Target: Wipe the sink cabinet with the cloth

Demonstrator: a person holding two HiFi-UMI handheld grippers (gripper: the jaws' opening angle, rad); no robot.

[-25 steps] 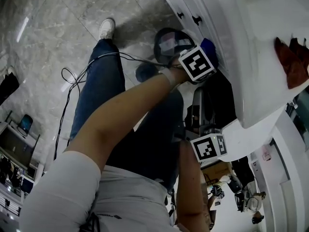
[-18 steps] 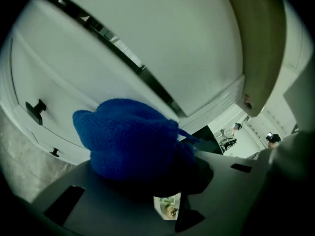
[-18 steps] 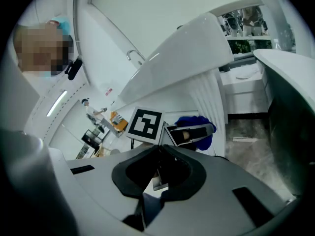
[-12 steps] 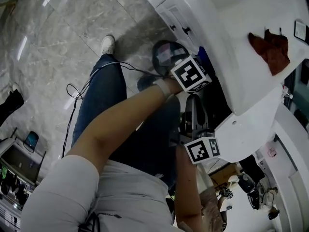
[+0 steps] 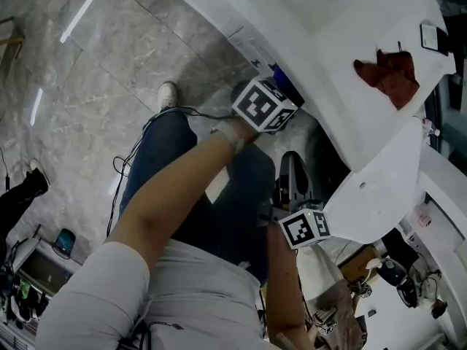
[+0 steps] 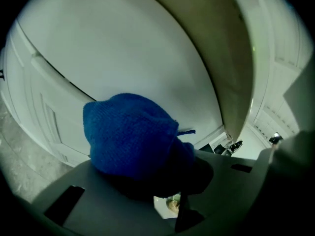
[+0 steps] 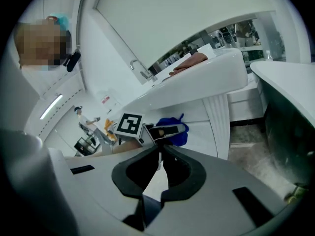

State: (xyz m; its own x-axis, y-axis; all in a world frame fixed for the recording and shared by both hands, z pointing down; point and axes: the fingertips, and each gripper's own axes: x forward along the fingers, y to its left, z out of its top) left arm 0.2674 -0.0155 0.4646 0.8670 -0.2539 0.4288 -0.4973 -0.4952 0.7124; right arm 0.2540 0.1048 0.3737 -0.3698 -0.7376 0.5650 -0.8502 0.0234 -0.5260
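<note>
Jaws of left gripper clamped tight on blue cloth, wad bulging past tips; right gripper jaws closed together, nothing between, at 5 o'clock of left in head view

White front of sink cabinet fills left gripper view; wad at or almost on it, contact not certain

Cloth bunched at 12 o'clock of left jaws

Risks:
- drag on cabinet front may pull wad from grip
- shifted wad would let hard tips scrape paint
- loose thread may snag on door edge

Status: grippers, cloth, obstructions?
Left gripper shut on blue cloth, at the white cabinet front. Right gripper shut, empty. Nothing visible in the way.
</note>
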